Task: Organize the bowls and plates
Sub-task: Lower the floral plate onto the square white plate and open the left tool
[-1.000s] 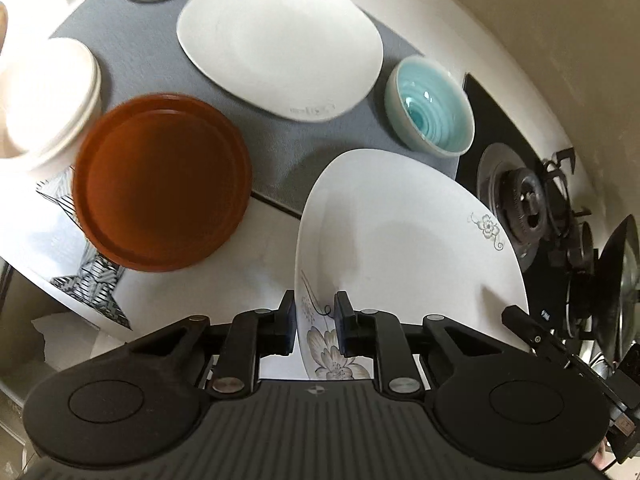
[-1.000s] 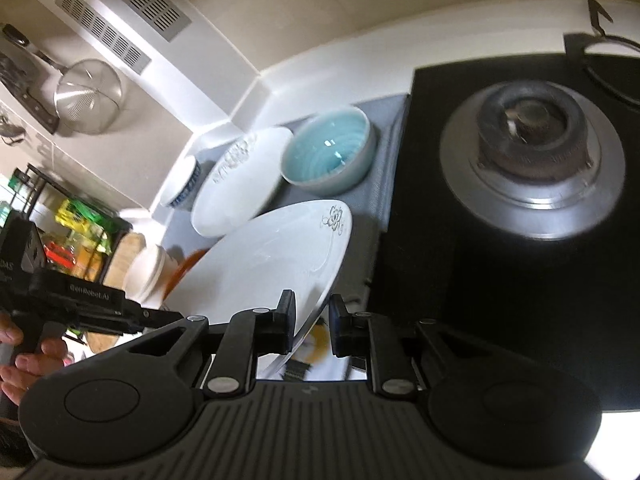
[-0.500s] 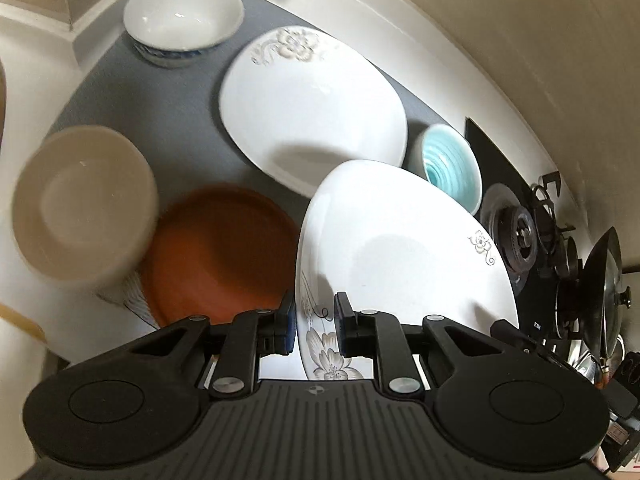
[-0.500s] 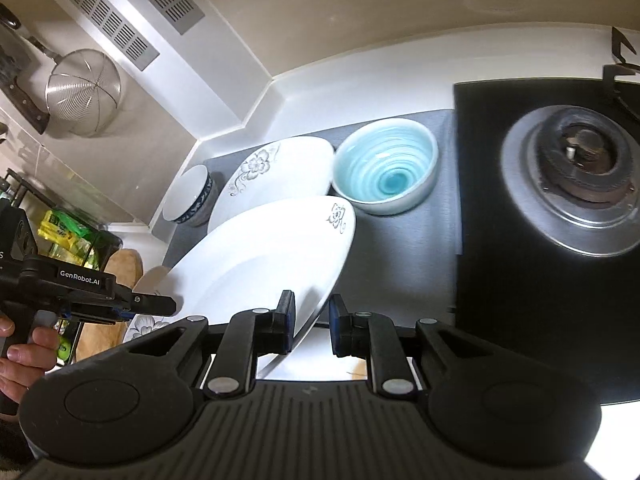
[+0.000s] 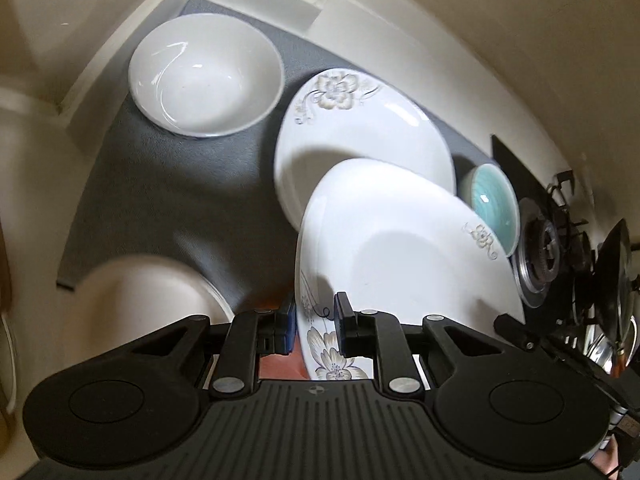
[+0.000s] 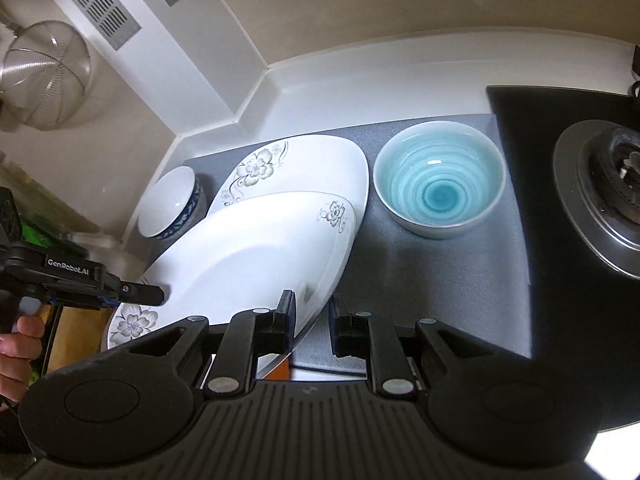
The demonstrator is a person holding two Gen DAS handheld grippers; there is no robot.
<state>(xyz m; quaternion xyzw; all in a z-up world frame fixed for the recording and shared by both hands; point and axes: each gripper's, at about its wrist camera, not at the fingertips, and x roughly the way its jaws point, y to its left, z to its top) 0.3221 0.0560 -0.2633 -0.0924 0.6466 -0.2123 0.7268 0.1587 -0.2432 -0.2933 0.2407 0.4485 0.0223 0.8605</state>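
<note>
The lettering "GenRobot.AI" is read on the left gripper [image 6: 136, 294] as seen from the right wrist view, where a hand [image 6: 18, 354] is wrapped around its handle. A grey mat [image 5: 176, 192] is spread over the white counter [image 6: 360, 84], in a corner of beige walls, and it serves as the landmark. A held floral plate [image 5: 400, 248] is carried above the mat, tilted over a second floral plate [image 5: 360, 136] that lies on the mat. Its flowered rim is clamped between the jaws of the left gripper [image 5: 316, 320]. The opposite edge is taken between the jaws of the right gripper [image 6: 312, 320], which are closed in on it. A teal bowl [image 6: 440, 184] is set on the mat beside the gas burner [image 6: 608, 192]. A white bowl [image 5: 204, 76] with a blue patterned outside is placed at the mat's far corner. Only the left wrist view shows a cream bowl [image 5: 140, 304] at the mat's near edge and a pan [image 5: 612, 280] past the burner. Only the right wrist view shows a hanging mesh strainer [image 6: 44, 72] and a vented panel [image 6: 112, 4].
</note>
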